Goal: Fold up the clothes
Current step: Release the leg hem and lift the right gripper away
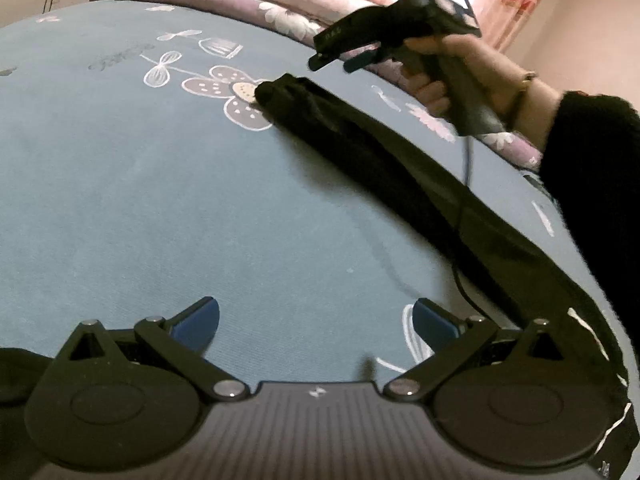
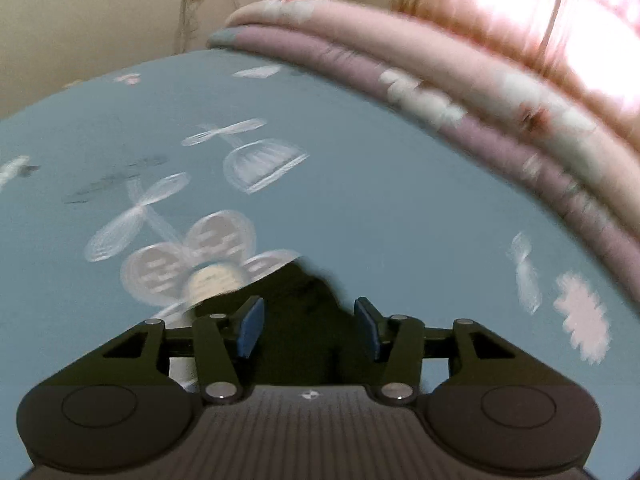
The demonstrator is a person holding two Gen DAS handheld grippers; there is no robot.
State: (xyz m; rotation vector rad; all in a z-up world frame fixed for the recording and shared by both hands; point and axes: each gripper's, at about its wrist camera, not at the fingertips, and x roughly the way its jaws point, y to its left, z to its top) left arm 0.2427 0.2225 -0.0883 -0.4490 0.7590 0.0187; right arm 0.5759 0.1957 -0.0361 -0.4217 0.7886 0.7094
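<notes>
L gripper (image 1: 316, 322) sits low over the blue bed (image 1: 160, 200), jaws wide, holding nothing. Black cloth (image 1: 360, 152) lies long across the bed. R gripper (image 2: 308, 326) tips down above its end, half open, empty; hand (image 1: 452, 76) grips the handle.

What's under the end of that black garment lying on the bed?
The black garment lies on the blue bedsheet; its end covers part of a printed white flower. The rest of that flower and any sheet beneath the cloth are hidden.

Each claw (image 2: 309, 326) has black linkage arms, silver screws, blue pads (image 2: 250, 330) and a ribbed grey body. The person wears a black sleeve (image 1: 592, 148) and a wristband (image 1: 524, 88).
</notes>
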